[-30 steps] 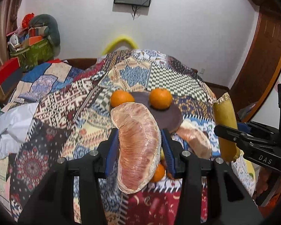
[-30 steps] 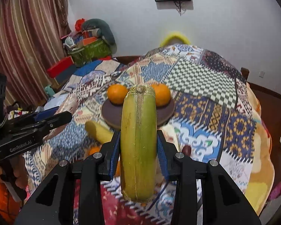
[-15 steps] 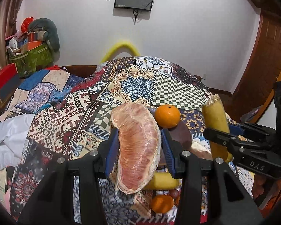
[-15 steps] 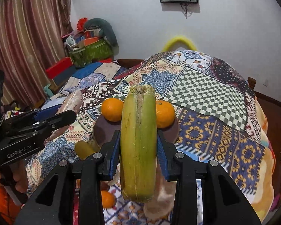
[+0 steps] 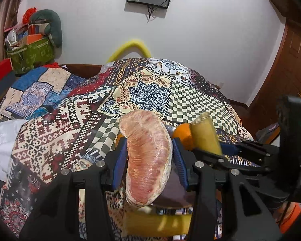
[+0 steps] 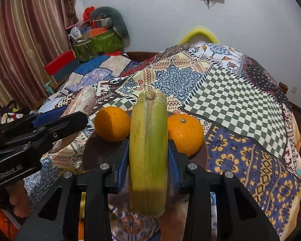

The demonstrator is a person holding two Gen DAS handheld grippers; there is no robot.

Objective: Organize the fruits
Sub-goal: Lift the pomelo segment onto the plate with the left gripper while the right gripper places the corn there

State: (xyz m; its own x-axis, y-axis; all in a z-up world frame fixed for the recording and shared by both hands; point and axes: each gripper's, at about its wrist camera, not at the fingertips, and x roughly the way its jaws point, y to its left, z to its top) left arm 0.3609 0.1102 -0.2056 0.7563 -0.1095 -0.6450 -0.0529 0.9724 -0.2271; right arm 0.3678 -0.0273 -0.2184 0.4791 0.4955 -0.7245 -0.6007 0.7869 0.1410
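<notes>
My left gripper is shut on a pink pomelo wedge wrapped in film; the wedge and that gripper also show at the left of the right wrist view. My right gripper is shut on a yellow-green sugarcane piece, whose top rises at the right of the left wrist view. Both hang over a dark brown plate holding two oranges. One orange peeks out behind the wedge.
A patchwork quilt covers the bed under the plate. A blurred yellow piece lies on it just below the left gripper. Bags and boxes pile up at the far left by a curtain. A wooden door stands at the right.
Both grippers have moved forward and lower toward the plate, each still holding its fruit. The plate and oranges now sit close under the fingers, and the loose fruit on the quilt has slid below.
</notes>
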